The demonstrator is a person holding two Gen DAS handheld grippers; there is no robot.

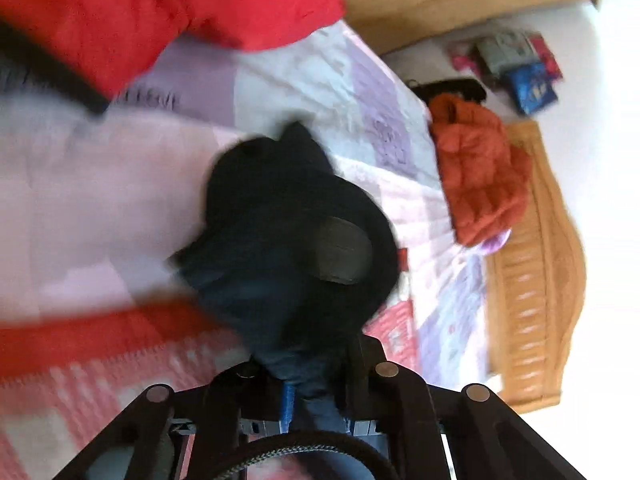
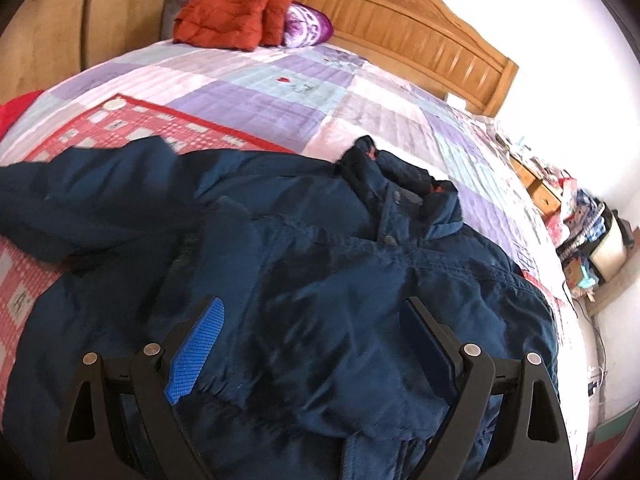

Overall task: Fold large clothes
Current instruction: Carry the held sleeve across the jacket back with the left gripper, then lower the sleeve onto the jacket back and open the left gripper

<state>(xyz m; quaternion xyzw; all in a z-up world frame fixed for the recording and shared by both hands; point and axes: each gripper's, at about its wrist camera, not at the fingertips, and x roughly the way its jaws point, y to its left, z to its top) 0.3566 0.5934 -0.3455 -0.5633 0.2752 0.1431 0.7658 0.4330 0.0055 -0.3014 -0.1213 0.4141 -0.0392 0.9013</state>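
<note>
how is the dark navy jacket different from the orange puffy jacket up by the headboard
The dark navy jacket lies spread out across the near part of the bed, collar showing; the orange quilted jacket sits bunched in a heap by the wooden headboard. The navy one looks smooth, the orange one puffy and stitched. Both rest on the patchwork quilt.

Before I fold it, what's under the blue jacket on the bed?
The blue jacket lies on a red checked mat and the patchwork quilt. Anything directly beneath it is hidden.

Black angular linkage arms with round silver pivot pins on the right gripper (image 2: 312, 344); ribbed blue pads on its fingers (image 2: 196, 356). Same black frame, silver pins, braided cord behind the left gripper (image 1: 296, 360).
</note>
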